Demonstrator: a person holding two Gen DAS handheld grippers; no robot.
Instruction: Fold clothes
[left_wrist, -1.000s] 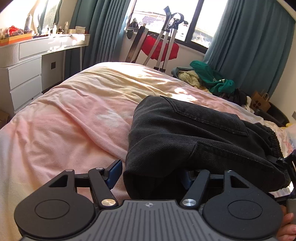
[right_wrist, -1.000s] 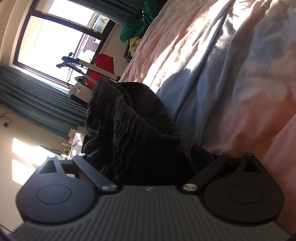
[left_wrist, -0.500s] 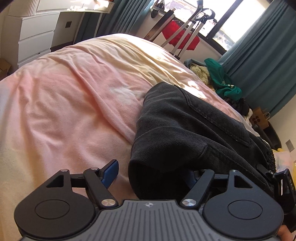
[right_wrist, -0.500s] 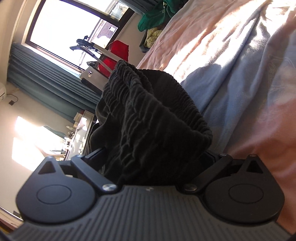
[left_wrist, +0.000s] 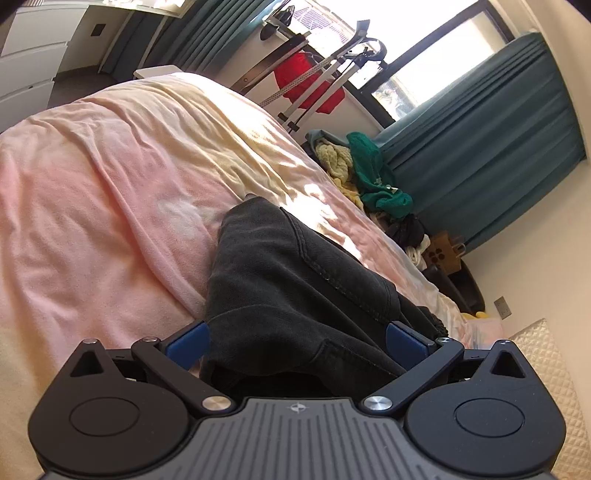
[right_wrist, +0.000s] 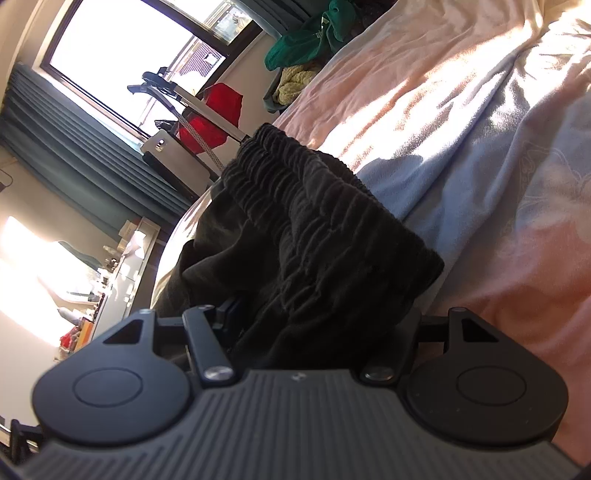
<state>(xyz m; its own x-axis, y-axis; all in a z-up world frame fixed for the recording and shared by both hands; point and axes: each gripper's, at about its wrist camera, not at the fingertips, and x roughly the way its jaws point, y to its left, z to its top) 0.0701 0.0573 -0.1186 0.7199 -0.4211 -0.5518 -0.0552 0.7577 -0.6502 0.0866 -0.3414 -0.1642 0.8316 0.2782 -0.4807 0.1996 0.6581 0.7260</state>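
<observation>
Black trousers (left_wrist: 295, 277) lie crumpled on the pink and cream bed sheet (left_wrist: 92, 203). My left gripper (left_wrist: 295, 332) straddles their near fold. Its jaws are opening, both blue pads (left_wrist: 184, 339) stand wide, and the cloth lies loose between them. In the right wrist view the trousers' gathered elastic waistband (right_wrist: 295, 192) rises from my right gripper (right_wrist: 321, 314). Its jaws are closing and the bunched cloth fills the gap from finger to finger. The fabric hides the right gripper's pads. Pink and pale blue bedding (right_wrist: 480, 147) lies beyond.
A heap of green and yellow clothes (left_wrist: 369, 173) sits past the bed's far edge, near teal curtains (left_wrist: 480, 129). A metal rack with a red cloth (left_wrist: 310, 85) stands under the window. White drawers (left_wrist: 26, 55) are at the far left, a brown paper bag (left_wrist: 443, 254) on the floor.
The left jaws have spread and the right blue pad has come out from under the cloth; that view rolled. The right jaws have drawn in around the waistband.
</observation>
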